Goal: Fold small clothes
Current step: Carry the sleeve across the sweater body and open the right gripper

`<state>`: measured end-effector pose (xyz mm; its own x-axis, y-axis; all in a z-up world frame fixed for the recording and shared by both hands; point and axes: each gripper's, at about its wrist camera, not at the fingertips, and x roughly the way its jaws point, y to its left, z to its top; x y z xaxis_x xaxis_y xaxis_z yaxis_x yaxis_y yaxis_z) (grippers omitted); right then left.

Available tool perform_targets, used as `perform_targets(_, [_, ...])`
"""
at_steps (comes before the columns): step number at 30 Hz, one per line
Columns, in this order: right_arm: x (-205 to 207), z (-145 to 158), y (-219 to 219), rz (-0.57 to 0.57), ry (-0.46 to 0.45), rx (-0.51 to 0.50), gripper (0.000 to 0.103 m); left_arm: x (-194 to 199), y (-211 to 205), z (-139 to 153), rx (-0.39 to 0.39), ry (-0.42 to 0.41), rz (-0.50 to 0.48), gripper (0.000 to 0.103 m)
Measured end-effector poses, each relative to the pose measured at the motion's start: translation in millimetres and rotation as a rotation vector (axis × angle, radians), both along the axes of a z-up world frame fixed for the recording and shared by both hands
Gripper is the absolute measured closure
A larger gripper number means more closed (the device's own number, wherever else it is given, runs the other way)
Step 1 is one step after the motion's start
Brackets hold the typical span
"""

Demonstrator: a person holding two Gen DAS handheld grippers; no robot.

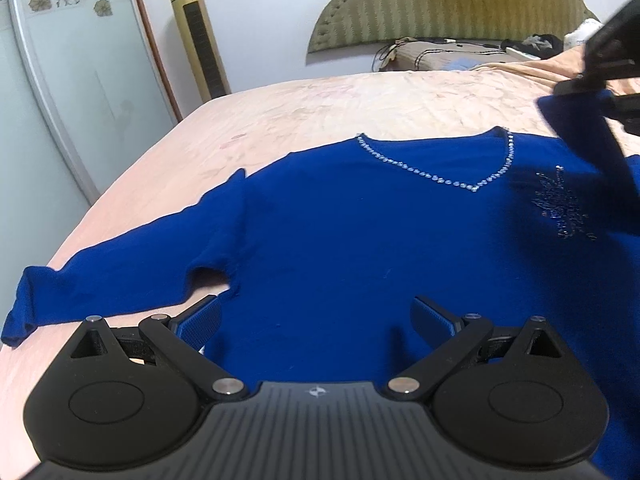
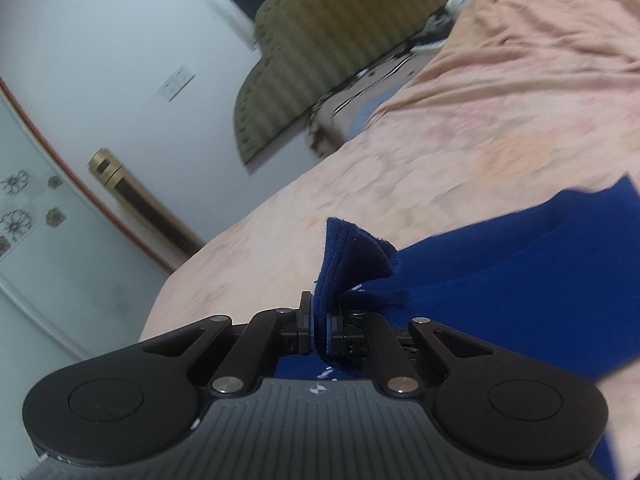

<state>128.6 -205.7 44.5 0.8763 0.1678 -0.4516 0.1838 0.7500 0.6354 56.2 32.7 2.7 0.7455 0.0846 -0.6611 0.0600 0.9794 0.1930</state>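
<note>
Item: blue sweater, knit, long-sleeved, V-neck trimmed with a row of small clear stones and a beaded motif on the chest toward the right. It lies front-up and spread across the near part of the bed, one sleeve stretched flat to the left, cuff near the bed's edge.

Handling, as judged: light, soft and limp; it will sag and drape when lifted and should slide little on the bedspread. Best taken at cuffs, hem corners or shoulders. The stone trim and beading look snag-prone and are better left unpinched.

Left claw: jaws wide apart, empty, hovering over the sweater's lower body near the left armpit.

Right claw: jaws pressed nearly together on the ribbed cuff of the other sleeve, which is raised off the bed; the lifted cloth trails away to the right.

Surroundings: peach bedspread, wrinkled at the far right; padded olive headboard; pillow and clutter at the far end; gold tower fan; glass door at left. Nothing lies on the bedspread close around the sweater to obstruct the folds.
</note>
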Motion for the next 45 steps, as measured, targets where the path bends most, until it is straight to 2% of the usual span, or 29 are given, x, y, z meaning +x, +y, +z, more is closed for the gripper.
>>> perform_targets(13, [38.9, 6.9, 100.7, 0.199, 0.0, 0.009, 0.092, -3.4, 28.7, 0.5, 0.001, -0.005, 0.056, 0.002])
perform_targets(21, [51.8, -8.0, 144.8, 0.273, 0.041, 0.02, 0.092, -2.7, 50.5, -3.0, 0.001, 0.009, 0.114, 0.002])
perform_targets(39, [59.6, -26.9, 179.2, 0.382, 0.065, -0.001, 0.091, -4.3, 70.3, -7.2, 0.003, 0.031, 0.167, 0.002])
perform_targets(45, [67.2, -30.2, 199.2, 0.419, 0.093, -0.044, 0.091, -3.3, 76.2, -11.5, -0.01, 0.051, 0.186, 0.002])
